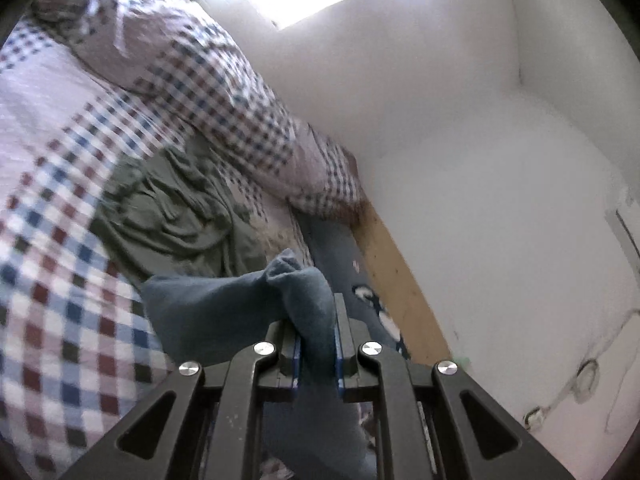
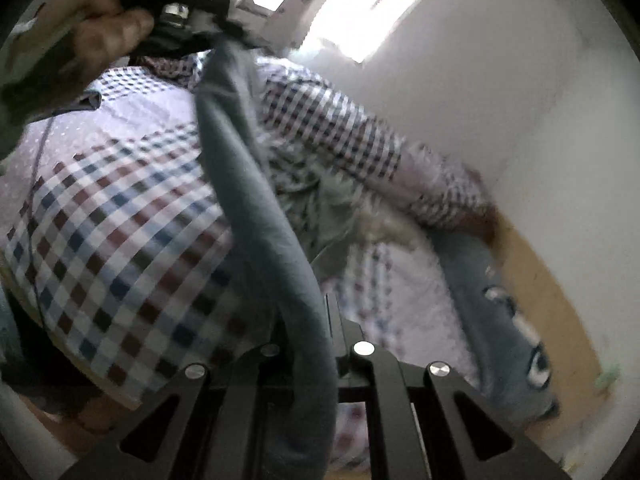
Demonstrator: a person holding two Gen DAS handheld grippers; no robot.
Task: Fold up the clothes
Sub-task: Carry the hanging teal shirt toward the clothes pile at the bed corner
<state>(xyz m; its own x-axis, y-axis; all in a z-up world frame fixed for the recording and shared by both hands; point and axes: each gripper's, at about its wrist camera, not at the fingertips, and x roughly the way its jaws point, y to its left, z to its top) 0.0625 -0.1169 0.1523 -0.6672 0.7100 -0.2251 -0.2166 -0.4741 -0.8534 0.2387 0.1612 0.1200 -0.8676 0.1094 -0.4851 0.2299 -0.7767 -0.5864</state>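
A grey-blue garment [image 1: 224,312] is held up over the bed. My left gripper [image 1: 317,320] is shut on a bunched corner of it, and the cloth hangs down between the fingers. My right gripper [image 2: 316,336] is shut on another part of the same garment [image 2: 256,216], which stretches up as a twisted band to the left gripper [image 2: 208,12] and the hand holding it at the top left. A crumpled olive-green garment [image 1: 180,208] lies on the bed beyond; it also shows blurred in the right wrist view [image 2: 320,200].
The bed has a red, blue and white checked cover [image 1: 60,280]. A checked pillow or quilt [image 1: 224,92] is piled against the white wall [image 1: 480,160]. A blue patterned sheet [image 1: 352,272] and a wooden bed edge [image 1: 400,280] run along the wall.
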